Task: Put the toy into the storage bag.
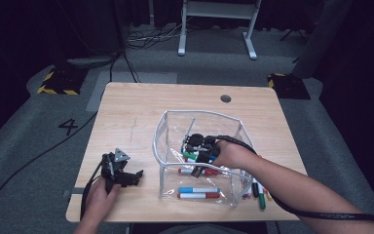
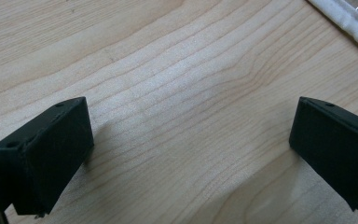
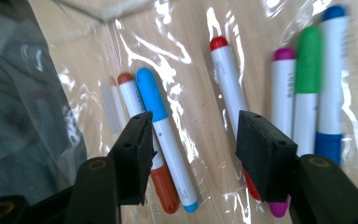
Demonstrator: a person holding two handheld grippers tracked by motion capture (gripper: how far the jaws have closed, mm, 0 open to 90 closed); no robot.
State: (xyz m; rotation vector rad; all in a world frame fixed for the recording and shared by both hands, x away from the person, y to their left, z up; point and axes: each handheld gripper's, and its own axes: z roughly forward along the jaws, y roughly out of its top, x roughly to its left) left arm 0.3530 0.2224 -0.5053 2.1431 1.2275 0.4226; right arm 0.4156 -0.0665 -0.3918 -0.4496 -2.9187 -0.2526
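Inside the clear bag (image 1: 165,141), the right gripper (image 3: 193,140) hangs with jaws apart above loose markers (image 3: 163,126), apparently just dropping one; next, likely fetching another from the table (image 1: 141,107), while the left gripper (image 2: 186,140) rests open.

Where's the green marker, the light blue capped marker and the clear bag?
Green marker (image 3: 308,60), right gripper view, on its green cap.
Light blue capped marker (image 3: 150,93), right gripper view, on its cap.
Clear bag (image 1: 161,127), high view, on its left wall.
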